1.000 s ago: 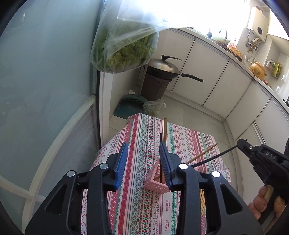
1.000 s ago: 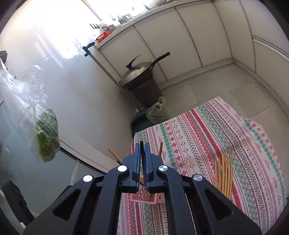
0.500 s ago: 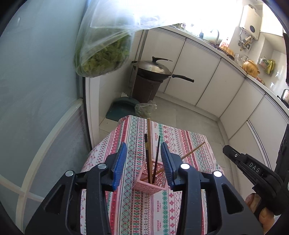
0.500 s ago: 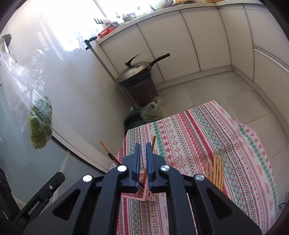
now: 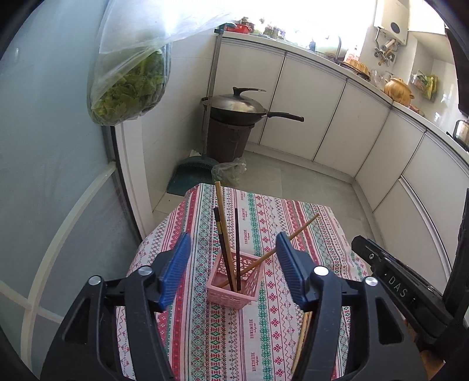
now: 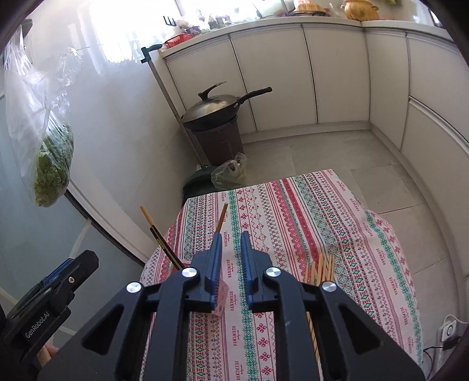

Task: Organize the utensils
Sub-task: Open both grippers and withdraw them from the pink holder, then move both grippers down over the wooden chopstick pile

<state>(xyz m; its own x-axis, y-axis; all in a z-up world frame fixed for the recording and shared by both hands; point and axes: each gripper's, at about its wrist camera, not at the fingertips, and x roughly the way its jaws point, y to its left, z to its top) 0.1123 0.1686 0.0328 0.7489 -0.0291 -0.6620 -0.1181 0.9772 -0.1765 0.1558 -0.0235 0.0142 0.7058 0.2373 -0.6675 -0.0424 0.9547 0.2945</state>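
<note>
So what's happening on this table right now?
Chopsticks are being sorted into the pink perforated plastic basket on the red-and-green patterned tablecloth. Four sticks stand in it now. The left tool is open, framing the basket without touching it. The right tool holds nothing, jaws slightly apart. A bundle of loose light wooden chopsticks lies on the cloth, yet to be sorted.

White cabinet doors (image 5: 328, 117) curved along the far wall beneath a countertop (image 6: 263, 25) that was washed out by strong daylight, probably from a window behind it. The floor (image 5: 293, 181) was laid in pale grey tiles. A lidded wok (image 5: 234, 108) rested on a dark bin (image 6: 217, 140) in the corner. A clear bag of greens (image 5: 129, 88) hung beside a frosted glass panel (image 5: 44, 146). A striped patterned tablecloth (image 6: 293, 211) covered the table.
</note>
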